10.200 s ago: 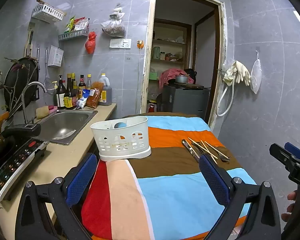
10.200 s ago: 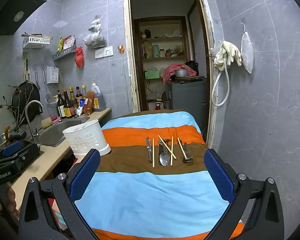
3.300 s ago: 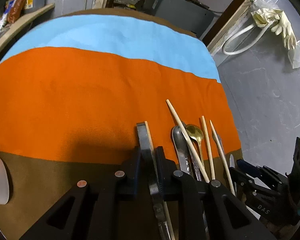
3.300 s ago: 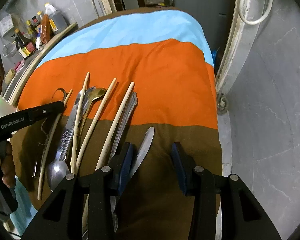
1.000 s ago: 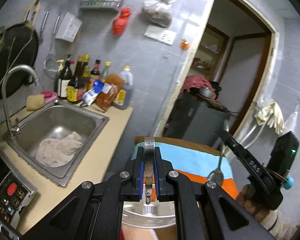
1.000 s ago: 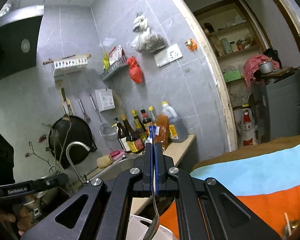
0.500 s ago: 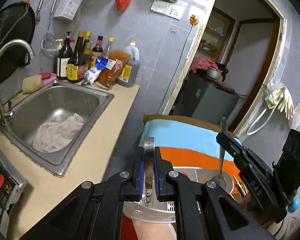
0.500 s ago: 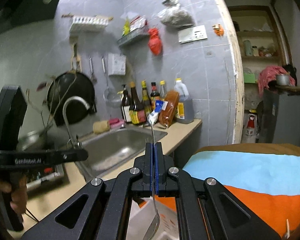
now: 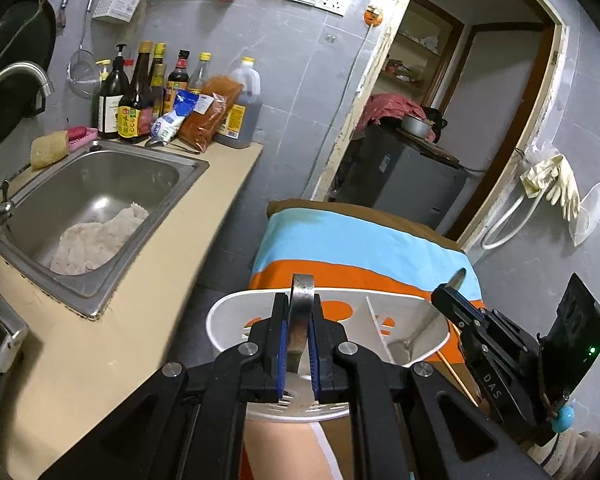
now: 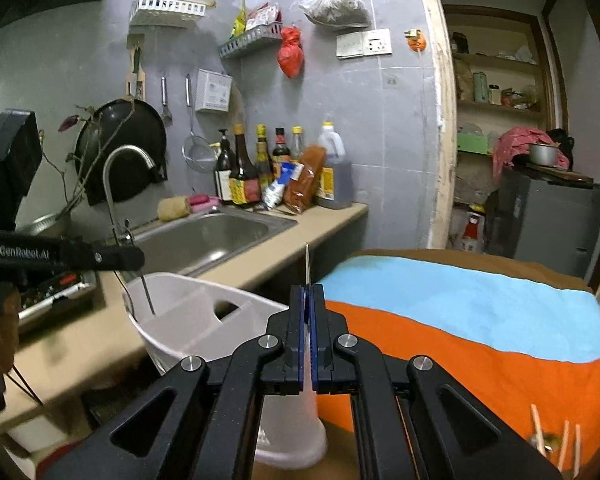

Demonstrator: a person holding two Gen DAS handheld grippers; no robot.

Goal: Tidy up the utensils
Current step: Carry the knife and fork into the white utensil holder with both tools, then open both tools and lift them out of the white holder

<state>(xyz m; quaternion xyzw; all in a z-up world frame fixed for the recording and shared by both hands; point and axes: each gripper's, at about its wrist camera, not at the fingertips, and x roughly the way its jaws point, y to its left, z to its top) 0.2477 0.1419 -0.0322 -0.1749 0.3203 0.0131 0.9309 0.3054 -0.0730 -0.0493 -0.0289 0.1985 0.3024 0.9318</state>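
Utensils were the matter: a flat, grey metal utensil handle (image 9: 300,300) with a rounded end stood nearly upright between the blue pads of the left tool (image 9: 299,344), which was clamped on it. Its long axis ran from twelve to six o'clock in the left wrist view, and its lower end dropped out of sight toward the perforated floor of the white plastic caddy (image 9: 236,312). What kind of utensil it was could not be told.

That caddy was an oval, smooth-walled tub with round cut-outs and a slanted inner divider (image 9: 376,328). It stood on a cloth striped in sky blue, orange and brown (image 9: 360,248) covering the surface, just beside a beige counter (image 9: 148,300) with a steel sink (image 9: 100,192).

The right tool (image 10: 308,344) was closed tight on a thin silver spoon (image 9: 410,346). In its own view only the edge-on handle tip (image 10: 307,264) showed as a sliver pointing to twelve o'clock. From the left wrist view the spoon tilted, its handle end at one o'clock and its shiny bowl at seven, low inside the right-hand compartment of the caddy.

At the five o'clock corner of the right wrist view, pale wooden chopsticks (image 10: 537,424) lay on the orange stripe.
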